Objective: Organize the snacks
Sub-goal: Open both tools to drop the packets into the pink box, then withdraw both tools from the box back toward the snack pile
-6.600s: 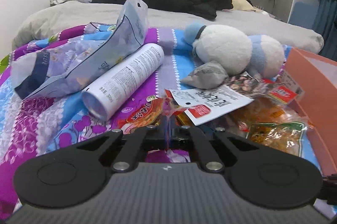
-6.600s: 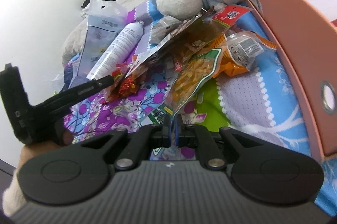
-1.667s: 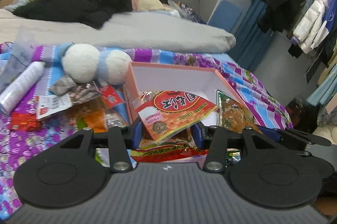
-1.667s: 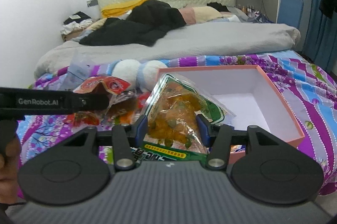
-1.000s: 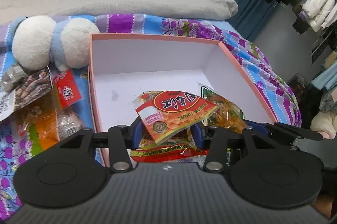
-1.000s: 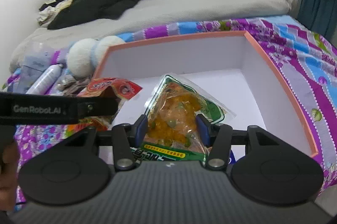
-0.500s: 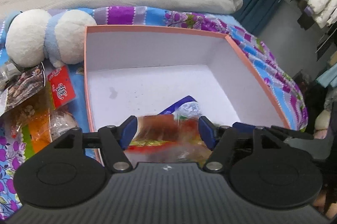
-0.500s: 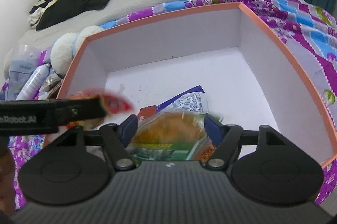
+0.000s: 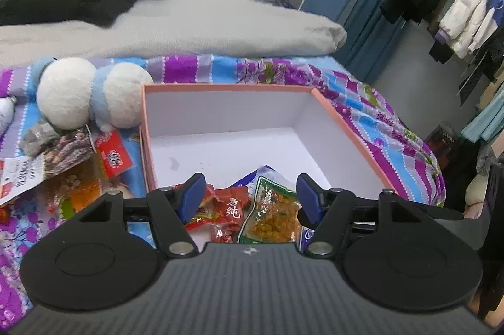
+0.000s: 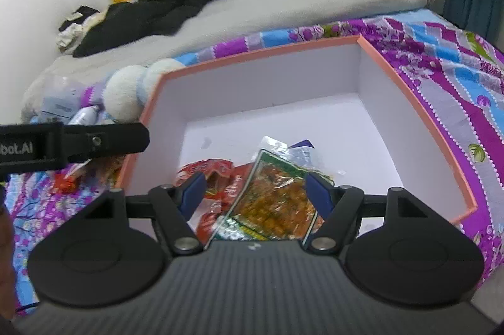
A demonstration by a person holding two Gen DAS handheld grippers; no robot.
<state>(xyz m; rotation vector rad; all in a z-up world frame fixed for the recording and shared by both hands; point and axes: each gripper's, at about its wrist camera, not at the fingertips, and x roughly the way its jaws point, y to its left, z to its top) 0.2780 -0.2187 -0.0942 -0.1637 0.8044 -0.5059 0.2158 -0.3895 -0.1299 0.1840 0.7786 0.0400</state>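
A salmon-pink box (image 9: pixel 343 127) with a white inside sits on the bed; it also shows in the right wrist view (image 10: pixel 419 117). Red snack packets (image 9: pixel 228 209) and a clear green-edged packet of yellow snack (image 9: pixel 272 212) lie at its near end, also seen in the right wrist view as the red packets (image 10: pixel 220 177) and the green packet (image 10: pixel 271 206). My left gripper (image 9: pixel 250 195) is open and empty above them. My right gripper (image 10: pixel 255 188) is open and empty above the green packet.
More snack packets (image 9: pixel 63 165) lie on the floral blanket left of the box. A white and blue plush toy (image 9: pixel 85 92) rests by the box's far left corner. The left gripper's body (image 10: pixel 63 146) shows at the left of the right wrist view.
Both grippers carried packets over the box, then opened and dropped them. The red and green packets now lie in the box. Both grippers have pulled up and back.
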